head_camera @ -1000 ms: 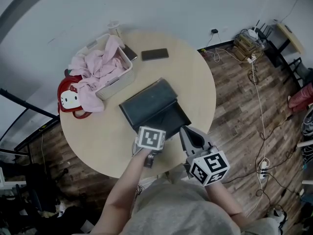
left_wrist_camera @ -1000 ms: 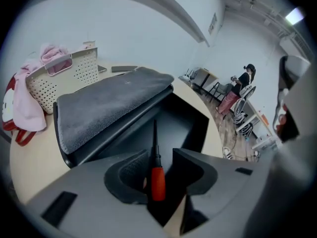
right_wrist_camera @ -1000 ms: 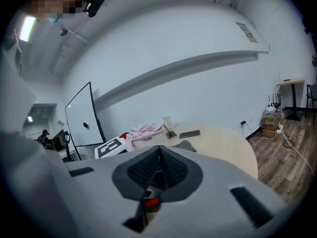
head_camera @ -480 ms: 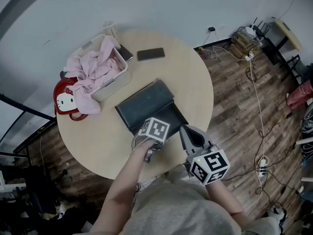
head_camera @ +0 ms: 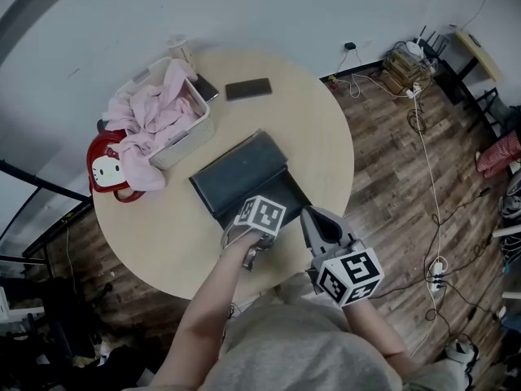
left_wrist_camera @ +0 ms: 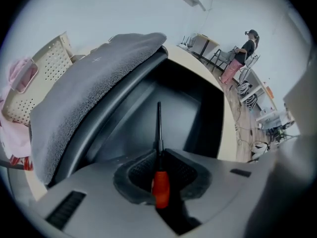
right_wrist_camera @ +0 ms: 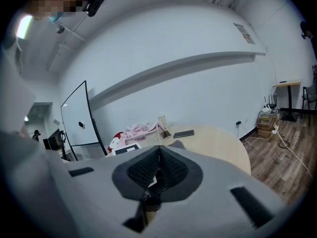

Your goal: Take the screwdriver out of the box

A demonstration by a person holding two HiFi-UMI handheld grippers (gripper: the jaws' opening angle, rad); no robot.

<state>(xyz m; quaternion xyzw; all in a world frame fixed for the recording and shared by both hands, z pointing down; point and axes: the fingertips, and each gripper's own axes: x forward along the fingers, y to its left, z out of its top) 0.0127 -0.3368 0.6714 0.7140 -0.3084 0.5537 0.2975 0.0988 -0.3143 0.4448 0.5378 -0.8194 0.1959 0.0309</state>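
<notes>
One probably light, stiff, red-handled steel screwdriver (left_wrist_camera: pixel 160 186) sits in the open dark box (left_wrist_camera: pixel 198 113) by the round counter's (head_camera: pixel 317 129) near edge. The left gripper's (left_wrist_camera: pixel 159 157) fingers are closing on its handle, likely the surest hold. The right gripper's (right_wrist_camera: pixel 158 155) fingers meet, empty.

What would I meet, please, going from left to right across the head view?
red bag → white basket → black box → right hand-held gripper → cable clutter on the floor

Head view high above shared table (head_camera: pixel 317 129); left gripper view close into box (left_wrist_camera: pixel 138 113).
</notes>
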